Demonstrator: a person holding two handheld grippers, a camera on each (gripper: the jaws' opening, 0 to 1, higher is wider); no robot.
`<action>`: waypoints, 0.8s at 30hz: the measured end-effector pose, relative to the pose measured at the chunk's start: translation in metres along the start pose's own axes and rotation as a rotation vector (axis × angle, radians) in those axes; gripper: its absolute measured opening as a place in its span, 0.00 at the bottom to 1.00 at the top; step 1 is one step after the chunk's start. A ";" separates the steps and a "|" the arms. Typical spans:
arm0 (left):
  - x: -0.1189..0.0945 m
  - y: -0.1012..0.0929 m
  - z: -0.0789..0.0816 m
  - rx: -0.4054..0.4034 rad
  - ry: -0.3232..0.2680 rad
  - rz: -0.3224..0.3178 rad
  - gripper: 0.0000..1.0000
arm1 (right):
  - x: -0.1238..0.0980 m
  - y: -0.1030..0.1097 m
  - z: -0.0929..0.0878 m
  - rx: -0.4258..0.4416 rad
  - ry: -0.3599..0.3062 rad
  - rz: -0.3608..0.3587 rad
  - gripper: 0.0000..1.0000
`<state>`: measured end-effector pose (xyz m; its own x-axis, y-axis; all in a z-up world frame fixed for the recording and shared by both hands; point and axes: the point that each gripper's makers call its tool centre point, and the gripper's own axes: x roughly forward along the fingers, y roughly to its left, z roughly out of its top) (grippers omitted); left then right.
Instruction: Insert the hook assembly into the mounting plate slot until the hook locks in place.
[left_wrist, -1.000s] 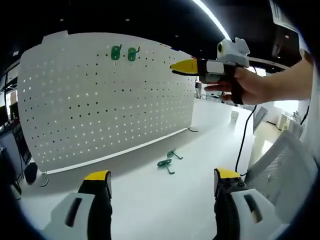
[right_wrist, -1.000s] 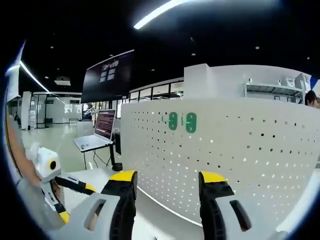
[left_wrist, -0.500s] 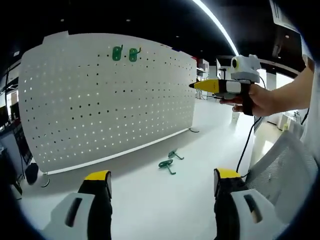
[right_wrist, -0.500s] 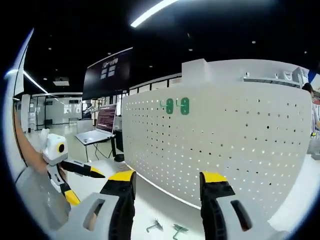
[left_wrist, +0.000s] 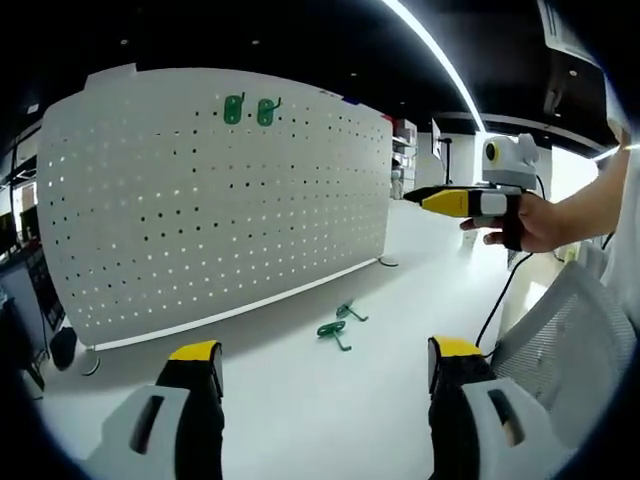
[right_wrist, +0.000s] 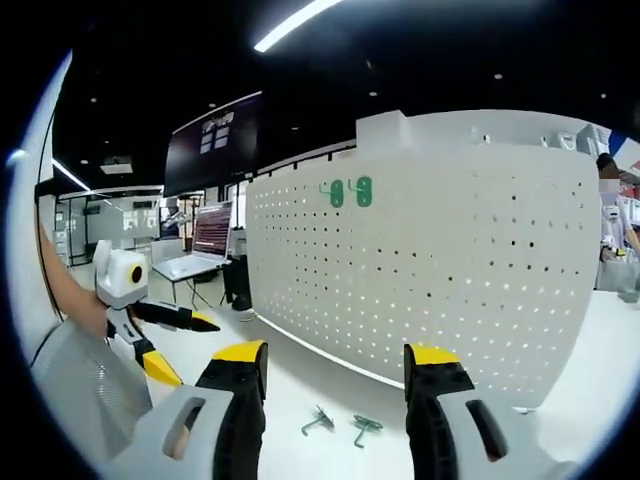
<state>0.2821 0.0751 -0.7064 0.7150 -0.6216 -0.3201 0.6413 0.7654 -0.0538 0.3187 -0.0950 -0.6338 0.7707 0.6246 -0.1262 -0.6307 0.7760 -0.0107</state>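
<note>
Two hooks (left_wrist: 340, 322) lie loose on the table (left_wrist: 300, 400) before the pegboard (left_wrist: 200, 200), two more hang up top, and both the left gripper (left_wrist: 318, 365) and right gripper (right_wrist: 335, 370) stand wide open and empty, so judging by this the pick-up comes next.

The two green hooks (left_wrist: 338, 322) lying on the white table (left_wrist: 300, 400) are too small to make out their shape or which way their prongs face. High on the pegboard (left_wrist: 200, 200), the two mounted green hooks (left_wrist: 249, 108) are just as tiny; whether they sit locked cannot be told. The pegboard's left edge is cut off at the left of the left gripper view.
</note>
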 end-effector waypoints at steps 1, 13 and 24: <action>0.000 0.000 0.000 -0.001 -0.001 0.001 0.87 | -0.001 0.000 -0.002 0.002 0.003 -0.002 0.53; -0.001 0.000 0.002 -0.009 -0.008 -0.001 0.87 | -0.021 0.001 -0.021 0.029 0.034 -0.024 0.55; -0.002 -0.002 0.004 -0.016 -0.015 -0.011 0.87 | -0.029 0.002 -0.030 0.014 0.064 -0.030 0.55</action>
<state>0.2804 0.0741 -0.7022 0.7123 -0.6320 -0.3052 0.6443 0.7613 -0.0727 0.2919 -0.1141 -0.6601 0.7813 0.5948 -0.1894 -0.6059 0.7955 -0.0013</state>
